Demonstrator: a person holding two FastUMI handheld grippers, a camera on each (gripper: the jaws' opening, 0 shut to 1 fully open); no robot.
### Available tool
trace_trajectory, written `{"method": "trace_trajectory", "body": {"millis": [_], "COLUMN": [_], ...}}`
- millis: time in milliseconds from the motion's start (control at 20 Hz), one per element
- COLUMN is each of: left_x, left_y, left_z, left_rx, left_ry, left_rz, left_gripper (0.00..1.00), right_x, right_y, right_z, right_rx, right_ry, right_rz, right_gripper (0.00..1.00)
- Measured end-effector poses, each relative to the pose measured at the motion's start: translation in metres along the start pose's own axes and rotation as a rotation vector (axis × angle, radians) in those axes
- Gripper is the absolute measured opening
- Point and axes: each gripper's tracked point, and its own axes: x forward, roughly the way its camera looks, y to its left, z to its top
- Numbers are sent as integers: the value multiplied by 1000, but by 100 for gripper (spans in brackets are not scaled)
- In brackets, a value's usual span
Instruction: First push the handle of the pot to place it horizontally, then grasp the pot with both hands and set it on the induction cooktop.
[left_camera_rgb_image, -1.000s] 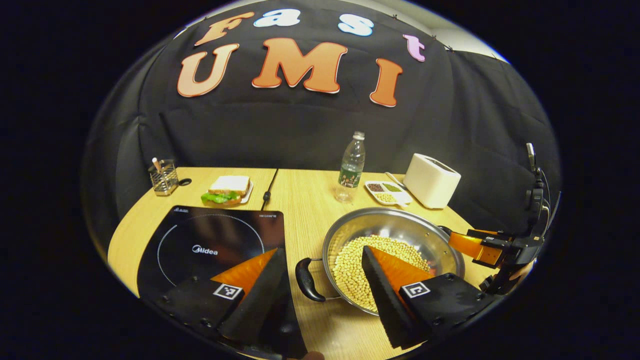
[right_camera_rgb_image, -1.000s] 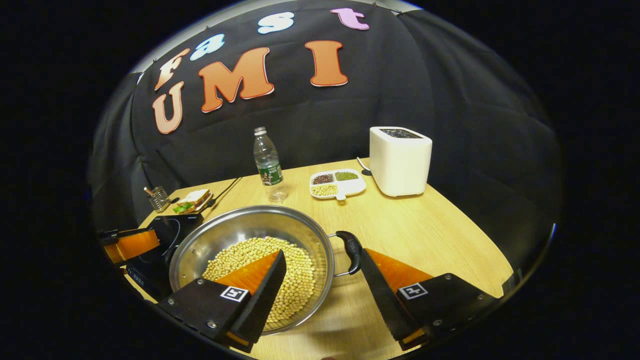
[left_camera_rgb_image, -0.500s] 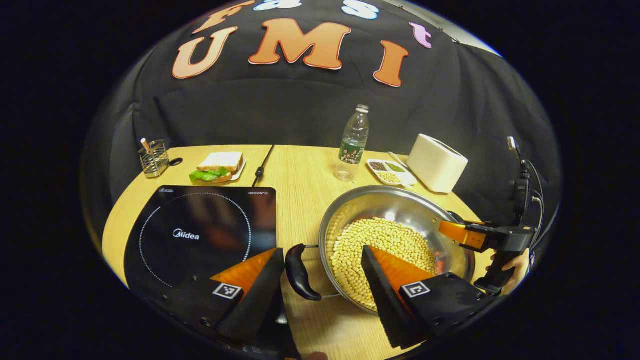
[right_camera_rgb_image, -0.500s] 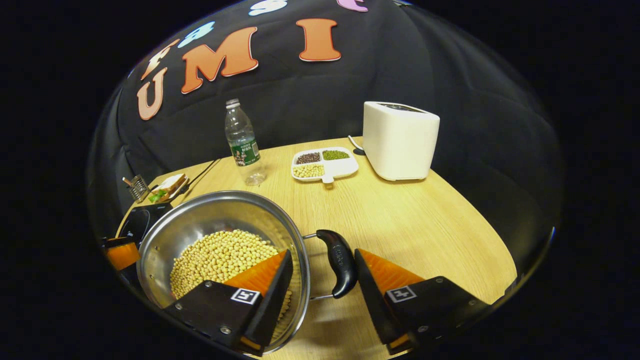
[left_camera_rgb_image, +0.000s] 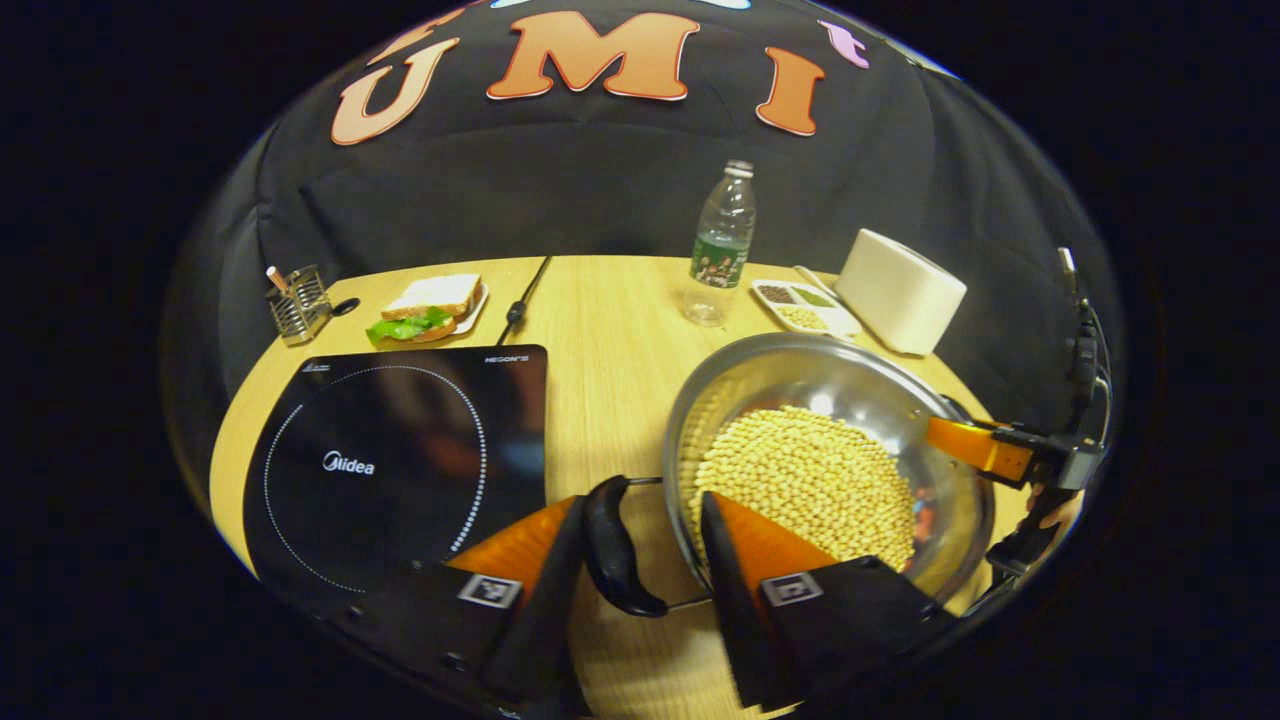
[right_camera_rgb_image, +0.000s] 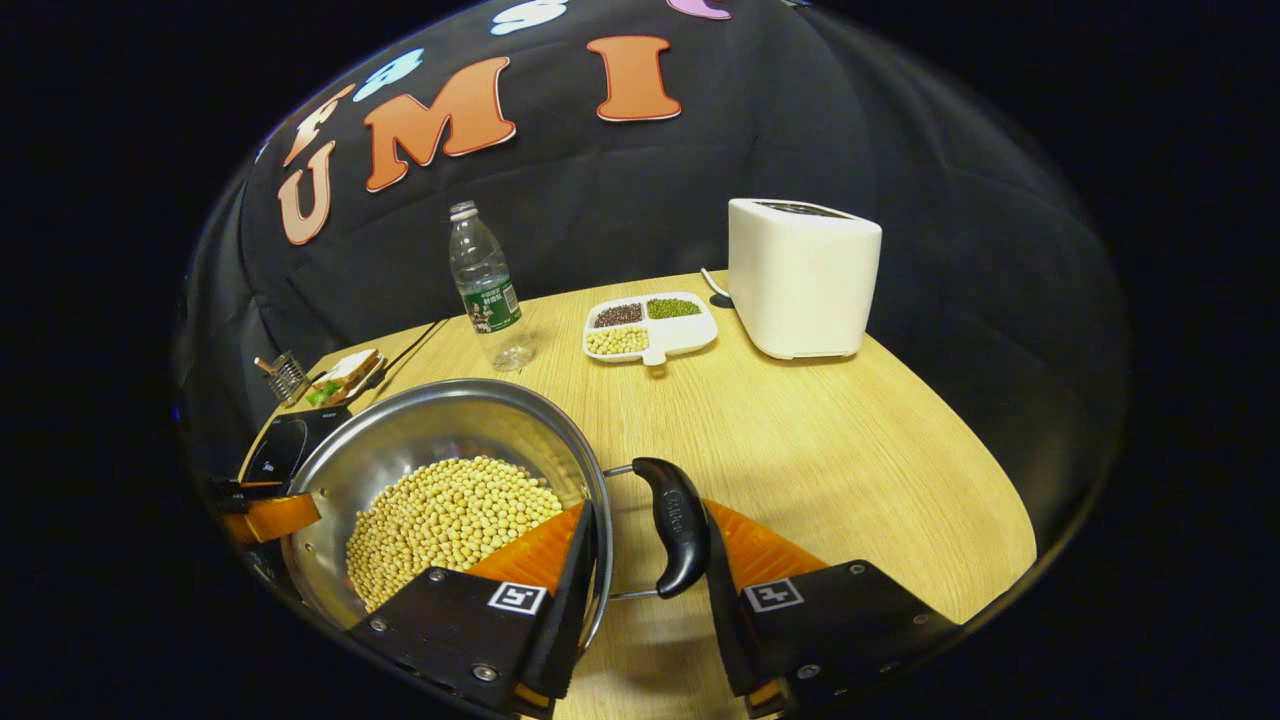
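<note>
A steel pot (left_camera_rgb_image: 800, 362) holding soybeans (left_camera_rgb_image: 810, 470) stands on the wooden table, right of the black induction cooktop (left_camera_rgb_image: 390, 450). In the left gripper view my left gripper (left_camera_rgb_image: 640, 510) is closed around the pot's near black handle (left_camera_rgb_image: 615, 550), one finger outside the handle, the other inside the rim over the beans. In the right gripper view my right gripper (right_camera_rgb_image: 648, 515) clamps the opposite black handle (right_camera_rgb_image: 675, 530) the same way, with one finger inside the pot's rim (right_camera_rgb_image: 470, 390). The pot's two handles lie left and right across the table.
A water bottle (left_camera_rgb_image: 722, 240), a white toaster (left_camera_rgb_image: 900, 290) and a divided dish of beans (left_camera_rgb_image: 800, 305) stand behind the pot. A sandwich on a plate (left_camera_rgb_image: 425, 310), a wire utensil holder (left_camera_rgb_image: 295, 300) and a black cable (left_camera_rgb_image: 520, 300) lie behind the cooktop.
Both grippers have moved in on the pot's handles and their fingers have narrowed from wide open until they clamp handle and rim. The pot sits closer in both views.
</note>
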Motion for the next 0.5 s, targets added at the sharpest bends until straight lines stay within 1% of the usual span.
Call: {"method": "trace_trajectory", "body": {"millis": [50, 100, 150, 200, 250, 400, 500], "left_x": [0, 1, 2, 3, 4, 1, -3], "left_y": [-2, -2, -2, -1, -2, 0, 3], "left_z": [0, 0, 2, 5, 2, 3, 5], "left_rx": [-11, -20, -30, -46, -54, -56, -81], "left_ry": [8, -4, -4, -12, 2, 11, 16], "left_rz": [-3, -12, -13, -14, -21, -25, -34], "left_gripper": [70, 63, 63, 59, 55, 54, 54], "right_x": [1, 0, -3, -4, -4, -11, -17], "right_y": [-2, -5, -6, -5, -4, 0, 4], "right_z": [1, 0, 2, 0, 1, 7, 11], "right_rx": [10, 15, 23, 35, 57, 91, 94], "right_ry": [-2, -4, -5, -6, -6, -19, -26], "right_rz": [-4, -12, -19, -23, -26, -24, -23], "right_gripper": [58, 58, 58, 54, 53, 52, 52]}}
